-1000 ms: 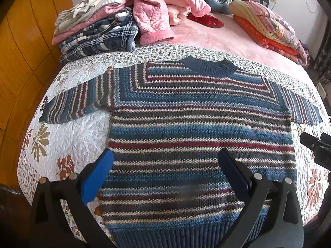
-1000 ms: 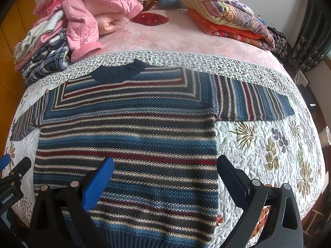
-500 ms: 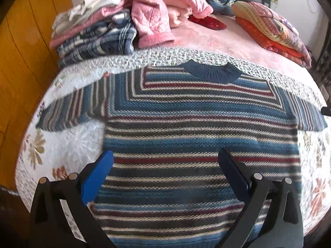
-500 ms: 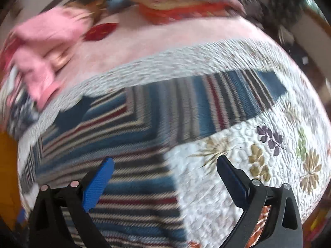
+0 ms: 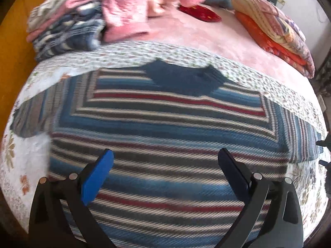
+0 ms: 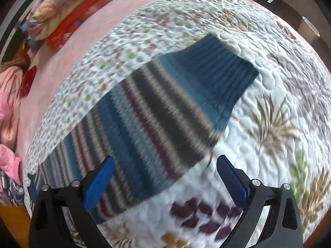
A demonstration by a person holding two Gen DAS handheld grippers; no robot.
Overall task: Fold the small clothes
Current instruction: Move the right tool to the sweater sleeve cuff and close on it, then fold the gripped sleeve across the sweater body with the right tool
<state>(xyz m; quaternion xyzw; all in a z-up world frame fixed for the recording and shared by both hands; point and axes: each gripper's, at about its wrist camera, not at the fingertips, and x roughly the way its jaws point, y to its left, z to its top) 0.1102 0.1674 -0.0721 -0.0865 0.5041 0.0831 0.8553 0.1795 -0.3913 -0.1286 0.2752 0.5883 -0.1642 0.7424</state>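
A blue, grey, cream and red striped knitted sweater (image 5: pixel 165 140) lies spread flat, front up, on a white quilted bedspread with a leaf and flower print (image 6: pixel 269 82) that covers the near part of the bed, its dark blue ribbed collar (image 5: pixel 184 78) pointing away from the person and both sleeves stretched out sideways. The relation that matters is between the right hand-held gripper (image 6: pixel 165 177) and the sweater's right sleeve (image 6: pixel 165 113): in the right wrist view the sleeve runs on a diagonal from lower left, where it joins the body, up to the upper right, where its blue ribbed cuff (image 6: pixel 217 72) ends on bare bedspread. The right hand-held gripper hangs over the lower edge of that sleeve with its blue-padded fingers (image 6: pixel 99 184) spread wide and nothing between them; the cuff lies ahead and a little to the right, so the long axis of the sleeve runs roughly away from the tool and not across it. The left hand-held gripper (image 5: pixel 165 173) hovers over the middle of the sweater's body, also wide apart and empty, well away from the left sleeve (image 5: pixel 35 113) and farther still from the right one. The right side is therefore plainly the nearer one for taking this sleeve, probably to fold it inward over the body. Both views are blurred.
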